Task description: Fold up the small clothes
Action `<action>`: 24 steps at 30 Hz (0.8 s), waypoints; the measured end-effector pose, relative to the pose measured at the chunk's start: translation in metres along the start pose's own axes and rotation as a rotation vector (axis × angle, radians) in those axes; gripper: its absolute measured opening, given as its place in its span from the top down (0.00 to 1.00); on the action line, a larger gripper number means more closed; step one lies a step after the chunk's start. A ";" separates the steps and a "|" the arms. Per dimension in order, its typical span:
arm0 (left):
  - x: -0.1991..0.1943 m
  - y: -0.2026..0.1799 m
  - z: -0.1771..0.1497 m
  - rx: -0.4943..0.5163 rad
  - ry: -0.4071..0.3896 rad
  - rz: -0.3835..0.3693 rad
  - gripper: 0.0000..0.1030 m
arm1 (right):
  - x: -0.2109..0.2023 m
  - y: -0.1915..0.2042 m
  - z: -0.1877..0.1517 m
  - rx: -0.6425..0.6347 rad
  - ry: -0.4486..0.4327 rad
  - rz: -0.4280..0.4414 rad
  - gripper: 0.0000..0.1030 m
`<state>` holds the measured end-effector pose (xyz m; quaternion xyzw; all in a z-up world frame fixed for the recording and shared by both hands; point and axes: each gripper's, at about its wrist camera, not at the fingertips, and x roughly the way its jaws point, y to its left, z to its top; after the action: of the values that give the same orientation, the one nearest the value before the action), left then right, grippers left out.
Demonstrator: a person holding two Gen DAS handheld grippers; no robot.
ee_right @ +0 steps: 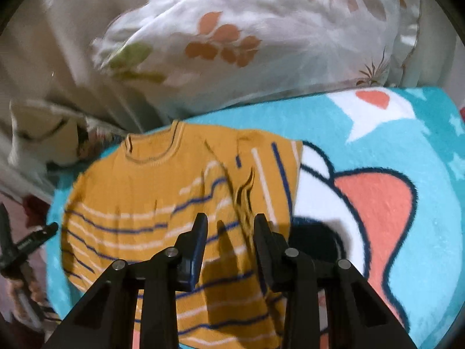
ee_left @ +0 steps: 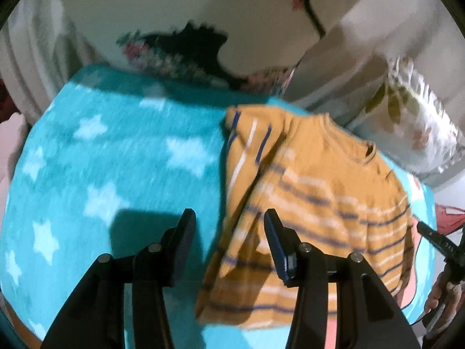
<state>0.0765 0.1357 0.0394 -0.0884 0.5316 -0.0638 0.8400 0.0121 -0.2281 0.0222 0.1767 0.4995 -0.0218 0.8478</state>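
Observation:
A small mustard-yellow sweater (ee_left: 314,180) with blue and white stripes lies flat on a turquoise blanket (ee_left: 116,157), one sleeve folded across its body. It also shows in the right wrist view (ee_right: 151,192). My left gripper (ee_left: 229,215) is open and empty, hovering over the sweater's left edge. My right gripper (ee_right: 231,218) is open and empty, above the folded sleeve (ee_right: 261,174). The right gripper's tip shows at the far right of the left wrist view (ee_left: 433,237), and the left gripper's tip at the far left of the right wrist view (ee_right: 35,237).
The blanket (ee_right: 407,145) has white stars and a cartoon print. A white floral pillow (ee_right: 261,37) lies behind the sweater, also in the left wrist view (ee_left: 418,128). A dark garment (ee_left: 197,49) lies on pale bedding beyond the blanket.

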 end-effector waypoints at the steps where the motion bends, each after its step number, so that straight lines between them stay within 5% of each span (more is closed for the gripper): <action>1: 0.002 0.003 -0.005 -0.005 0.011 0.006 0.54 | 0.004 0.004 -0.004 -0.014 0.008 -0.010 0.65; 8: 0.029 0.028 -0.012 -0.084 0.056 0.068 0.47 | 0.045 -0.020 0.006 0.047 0.083 -0.087 0.62; 11: 0.031 0.046 -0.008 -0.190 0.073 0.023 0.47 | 0.048 -0.038 0.011 0.137 0.089 -0.049 0.58; 16: 0.007 0.068 -0.004 -0.270 0.022 0.021 0.47 | 0.023 -0.040 0.011 0.137 0.046 -0.054 0.53; 24: -0.036 0.060 -0.031 -0.221 -0.025 0.099 0.47 | -0.029 -0.035 -0.007 0.056 -0.026 -0.066 0.52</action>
<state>0.0338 0.1992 0.0450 -0.1548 0.5286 0.0380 0.8338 -0.0155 -0.2625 0.0345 0.1834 0.4933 -0.0659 0.8477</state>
